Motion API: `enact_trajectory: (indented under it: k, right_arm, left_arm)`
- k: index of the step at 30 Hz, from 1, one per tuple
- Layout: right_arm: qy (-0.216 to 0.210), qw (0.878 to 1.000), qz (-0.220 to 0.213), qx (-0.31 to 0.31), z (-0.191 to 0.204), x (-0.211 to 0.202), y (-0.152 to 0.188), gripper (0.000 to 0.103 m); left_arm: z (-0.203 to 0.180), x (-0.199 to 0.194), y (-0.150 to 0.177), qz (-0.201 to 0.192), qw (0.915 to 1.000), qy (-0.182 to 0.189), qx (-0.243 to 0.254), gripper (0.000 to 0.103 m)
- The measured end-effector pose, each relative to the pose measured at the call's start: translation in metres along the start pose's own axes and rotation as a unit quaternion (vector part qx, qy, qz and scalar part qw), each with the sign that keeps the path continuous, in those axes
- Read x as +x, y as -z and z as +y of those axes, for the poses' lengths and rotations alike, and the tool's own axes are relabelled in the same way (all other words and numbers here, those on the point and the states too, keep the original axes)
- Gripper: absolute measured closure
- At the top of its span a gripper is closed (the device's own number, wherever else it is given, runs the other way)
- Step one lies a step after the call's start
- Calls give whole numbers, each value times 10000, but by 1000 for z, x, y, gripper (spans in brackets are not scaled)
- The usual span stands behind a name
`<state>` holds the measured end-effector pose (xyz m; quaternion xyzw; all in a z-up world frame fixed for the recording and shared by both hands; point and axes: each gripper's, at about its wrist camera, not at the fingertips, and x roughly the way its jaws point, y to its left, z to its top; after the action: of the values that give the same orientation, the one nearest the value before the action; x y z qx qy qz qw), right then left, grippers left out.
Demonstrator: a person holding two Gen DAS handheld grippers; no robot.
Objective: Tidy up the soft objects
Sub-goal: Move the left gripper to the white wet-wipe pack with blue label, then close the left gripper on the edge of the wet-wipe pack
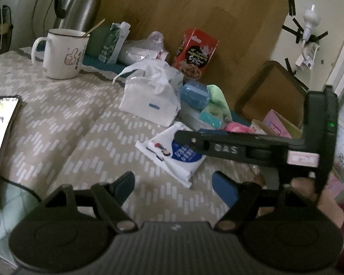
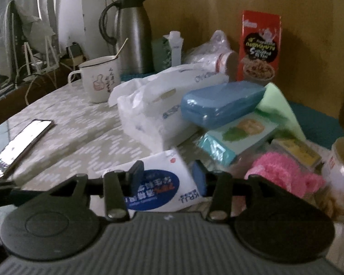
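Observation:
A white tissue pack with a blue oval label (image 2: 162,183) lies flat on the patterned tablecloth (image 1: 64,119). My right gripper (image 2: 167,174) straddles it, jaws apart, and the pads do not seem to press on it. In the left wrist view the same pack (image 1: 172,155) shows under the right gripper (image 1: 185,142), which reaches in from the right. My left gripper (image 1: 173,183) hovers open over bare cloth just in front of the pack, nothing between its fingers. A pink fluffy item (image 2: 284,174) lies to the right of the pack.
Behind the pack are a white plastic bag (image 1: 149,98), a blue wrapped pack (image 2: 220,103), a green cloth (image 2: 277,105) and a teal box (image 2: 238,135). A mug (image 1: 62,52), steel flask (image 2: 133,39) and red cereal box (image 2: 260,45) stand at the back. A phone (image 2: 23,144) lies left.

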<state>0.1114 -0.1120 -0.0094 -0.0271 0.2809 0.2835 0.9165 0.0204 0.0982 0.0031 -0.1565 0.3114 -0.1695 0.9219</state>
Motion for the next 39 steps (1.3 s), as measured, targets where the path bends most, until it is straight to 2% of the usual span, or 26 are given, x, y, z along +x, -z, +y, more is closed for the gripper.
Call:
enact_trajectory:
  k: [9,11,12,13,18,22,25,27,29,30,33,39]
  right_arm:
    - [-183,9985,50,512,-2,-41,33,53]
    - [-470,9973,138,547,1,-51,44,54]
    - [-477,9976,110,485,5,-56,48,60]
    - [-442,9981,105,410,6,-59,50,60]
    - [-372,9980,-228,455,-3,-74,45,57]
    - [-332,9983,-236,411,-8,-64,38,57]
    - [-419,9975,-202,539,-12,-48,29,57]
    - [-490,9967,-45,653,-15,-32,24,55]
    - [-408,9968,51,687,-13,-24,25,56]
    - [-432,9967,42,679,-12,-25,24,61]
    - [-576,9968,30,547,-5,-33,28,93]
    - [-524,9980,-11,346,2,-56,44,93]
  left_arm:
    - [-1,4,3,134,9999,-105,-9,27]
    - [-5,5,4,128,9997,-172,88,28]
    - [-7,6,5,128,9996,-192,144,28]
    - [-8,7,5,133,9997,-168,145,28]
    - [-12,2,1,43,9998,-146,139,25]
    - [-13,-7,-5,-116,9998,-123,87,25]
    - [-12,-4,-9,-90,9998,-175,4,25]
    - [-10,0,-8,-23,9997,-252,-72,29]
    - [-6,5,-7,51,9994,-308,-162,43]
    - [-4,7,-6,92,9992,-327,-201,44]
    - [1,11,-4,161,9990,-331,-246,45]
    - [-1,11,-4,184,9992,-289,-209,43]
